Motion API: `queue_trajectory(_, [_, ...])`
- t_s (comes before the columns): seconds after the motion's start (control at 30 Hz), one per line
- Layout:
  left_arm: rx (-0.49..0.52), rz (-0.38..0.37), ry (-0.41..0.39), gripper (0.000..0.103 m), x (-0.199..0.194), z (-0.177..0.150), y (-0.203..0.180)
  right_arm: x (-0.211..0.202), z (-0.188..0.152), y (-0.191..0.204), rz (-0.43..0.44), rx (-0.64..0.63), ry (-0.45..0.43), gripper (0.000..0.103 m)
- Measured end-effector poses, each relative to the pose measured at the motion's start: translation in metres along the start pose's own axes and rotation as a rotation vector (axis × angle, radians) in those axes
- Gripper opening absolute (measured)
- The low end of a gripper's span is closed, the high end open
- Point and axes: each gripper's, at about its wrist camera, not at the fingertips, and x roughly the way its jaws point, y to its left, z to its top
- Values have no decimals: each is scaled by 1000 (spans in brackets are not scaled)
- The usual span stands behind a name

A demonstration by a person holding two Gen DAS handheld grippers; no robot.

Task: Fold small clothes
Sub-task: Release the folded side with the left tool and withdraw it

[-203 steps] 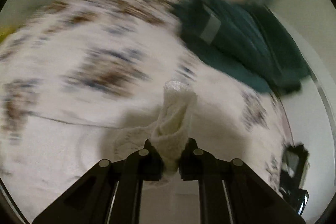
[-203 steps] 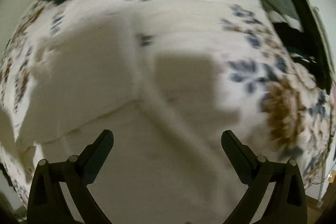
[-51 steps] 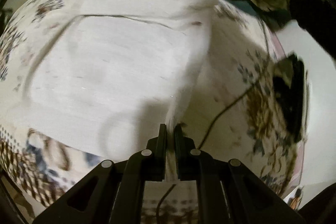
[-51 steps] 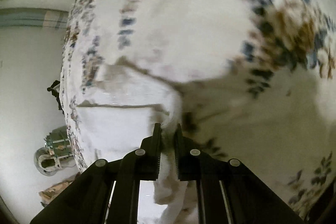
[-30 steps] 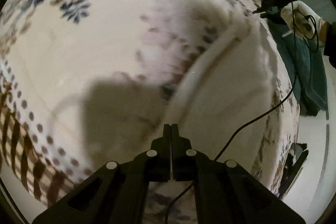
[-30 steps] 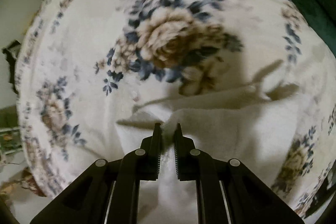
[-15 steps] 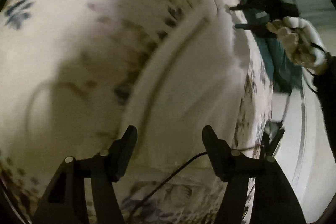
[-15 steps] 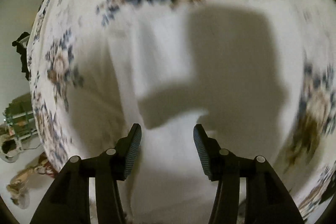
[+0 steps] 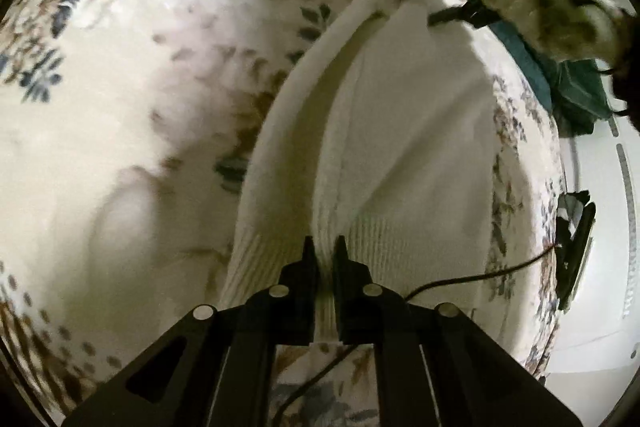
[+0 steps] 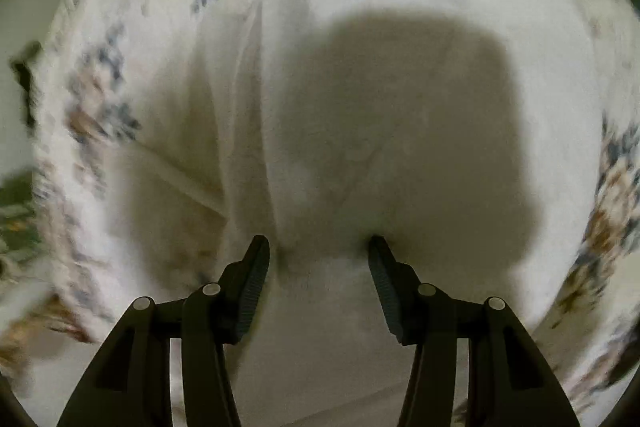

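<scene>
A white knit garment (image 9: pixel 408 131) lies on a floral bedspread (image 9: pixel 120 75). My left gripper (image 9: pixel 324 253) is shut on a raised fold at the garment's ribbed hem. In the left wrist view my right gripper (image 9: pixel 430 1), held by a gloved hand (image 9: pixel 548 11), touches the garment's far end. In the right wrist view the right gripper (image 10: pixel 318 247) points down into the white garment (image 10: pixel 360 107). Its jaws are apart and closing, both fingertips (image 10: pixel 258 247) dent the cloth, and a hump of fabric bulges between them.
A dark teal garment (image 9: pixel 580 95) lies past the far right edge of the bedspread. A black object (image 9: pixel 576 239) sits at the bed's right side. A thin black cable (image 9: pixel 460 279) runs across the hem near my left gripper.
My left gripper opened, then shut on the ribbed hem fold. My right gripper let go of the garment edge, moved over the cloth and sank until its open fingertips pressed into it.
</scene>
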Motion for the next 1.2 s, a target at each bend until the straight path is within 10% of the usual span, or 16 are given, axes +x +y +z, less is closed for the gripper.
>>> queue_trajectory(0.03, [-7, -3, -9, 4, -2, 0, 1, 1, -1, 3, -28, 0, -15, 21])
queue_trajectory(0.07, [-16, -4, -18, 4, -7, -1, 2, 0, -3, 7, -43, -3, -23, 18])
queue_trajectory(0.4, [-131, -23, -47, 4, -32, -8, 41, -25, -14, 56, -43, -68, -65, 13])
queue_trajectory(0.6, [-289, -131, 81, 11, 10, -8, 86, -4, -17, 52, 32, -74, 32, 50])
queue_trajectory(0.73, [-299, -158, 29, 63, -7, -10, 99, -24, -78, 0, 179, 9, 35, 60])
queue_trajectory(0.93, [-311, -144, 29, 64, -9, -4, 105, 30, -246, -108, 265, 325, 209, 60])
queue_trajectory(1.07, [-297, -98, 13, 64, -11, 2, 93, 94, -343, -153, 600, 731, 306, 60])
queue_trajectory(1.2, [-301, -50, 25, 64, -13, 1, 89, 124, -378, -160, 788, 935, 221, 50])
